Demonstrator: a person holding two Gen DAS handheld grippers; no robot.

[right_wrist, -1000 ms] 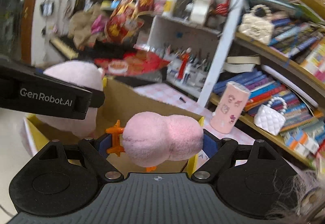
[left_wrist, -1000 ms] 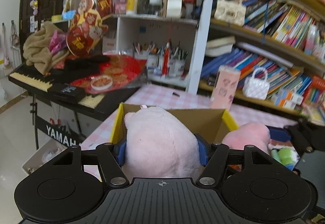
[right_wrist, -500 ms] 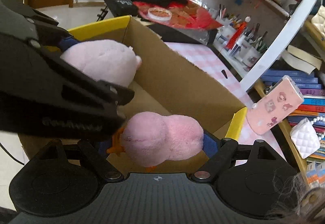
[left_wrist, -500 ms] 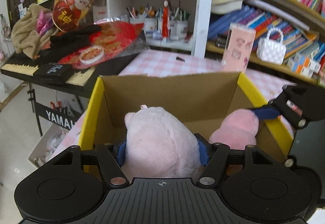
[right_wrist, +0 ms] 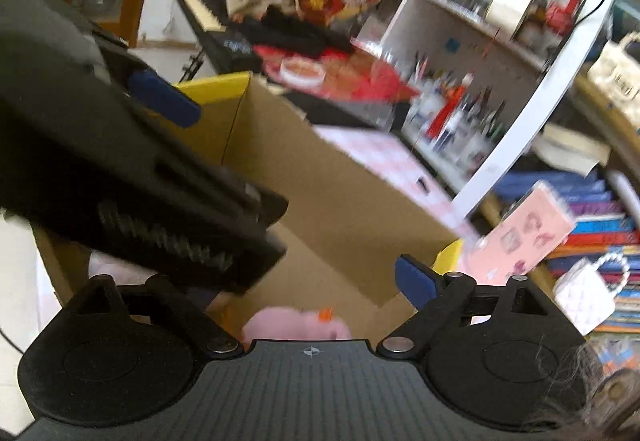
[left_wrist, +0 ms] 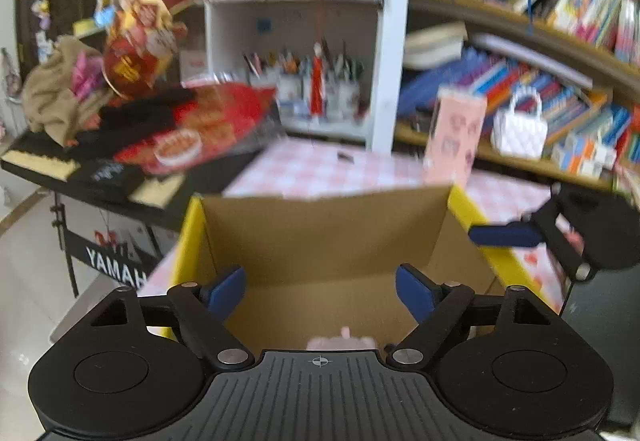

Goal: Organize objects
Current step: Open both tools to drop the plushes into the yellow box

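Both toys lie in the box (left_wrist: 328,241) on the table (left_wrist: 320,169). The left gripper (left_wrist: 320,291) and the right gripper (right_wrist: 280,281) have fingers apart, empty. Best lift straight up, clear of the walls. The right view shows the pink plush (right_wrist: 296,325); the left shows only the pale plush (left_wrist: 340,341).

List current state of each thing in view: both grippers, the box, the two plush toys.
left gripper: open, empty, above the box.
right gripper: looks open, empty; only its right finger shows, the left gripper hides the other.
cardboard box: open-topped, upright on the pink checked table.
pale pink plush: released, lying in the box.
pink plush: released, lying in the box, orange bit showing.
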